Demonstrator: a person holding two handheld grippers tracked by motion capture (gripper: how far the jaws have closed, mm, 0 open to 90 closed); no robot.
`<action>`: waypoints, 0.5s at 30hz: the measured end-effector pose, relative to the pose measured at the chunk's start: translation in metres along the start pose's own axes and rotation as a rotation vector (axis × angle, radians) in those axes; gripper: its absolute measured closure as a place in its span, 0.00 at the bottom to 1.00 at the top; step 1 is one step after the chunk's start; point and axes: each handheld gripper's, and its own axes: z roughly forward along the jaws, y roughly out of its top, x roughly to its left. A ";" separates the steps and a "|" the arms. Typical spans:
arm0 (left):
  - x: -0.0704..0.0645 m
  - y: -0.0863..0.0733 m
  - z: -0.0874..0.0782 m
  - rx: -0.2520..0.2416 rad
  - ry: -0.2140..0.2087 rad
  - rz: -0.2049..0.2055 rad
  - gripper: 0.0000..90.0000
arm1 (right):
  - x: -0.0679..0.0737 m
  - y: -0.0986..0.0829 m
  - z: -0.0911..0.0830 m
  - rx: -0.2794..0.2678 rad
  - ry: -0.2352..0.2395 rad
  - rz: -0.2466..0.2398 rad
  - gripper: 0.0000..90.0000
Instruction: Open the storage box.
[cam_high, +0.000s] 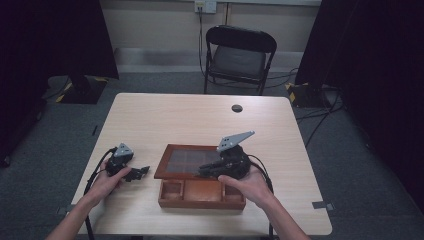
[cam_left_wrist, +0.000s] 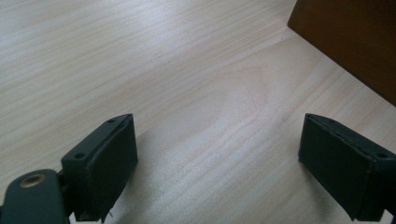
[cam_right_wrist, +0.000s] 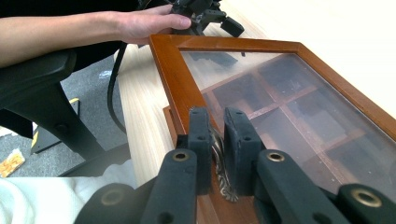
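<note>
Pinching a small brass clasp (cam_right_wrist: 219, 161) at the front edge of a glass-topped lid (cam_high: 186, 161), right gripper (cam_right_wrist: 218, 140) closing its jaws on it, lifting above a wooden box (cam_high: 201, 194) at table centre; resting wide open just left of the box, left gripper (cam_high: 134, 172).

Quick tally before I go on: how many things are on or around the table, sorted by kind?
Handheld black two-jaw grippers: 2 (left gripper, right gripper)
Brown wooden compartment box with glass-paned lid: 1
Light wooden table: 1
Black folding chair: 1
Total: 5
</note>
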 end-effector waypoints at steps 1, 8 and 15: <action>0.000 0.000 0.000 0.000 0.000 0.000 0.12 | 0.000 0.000 0.000 -0.003 -0.002 -0.001 0.91; 0.000 0.000 0.000 0.000 0.001 0.000 0.12 | -0.001 0.003 -0.002 -0.009 -0.002 0.002 0.91; 0.000 0.000 0.000 0.000 0.000 0.000 0.12 | -0.002 0.006 -0.004 -0.011 -0.005 0.003 0.91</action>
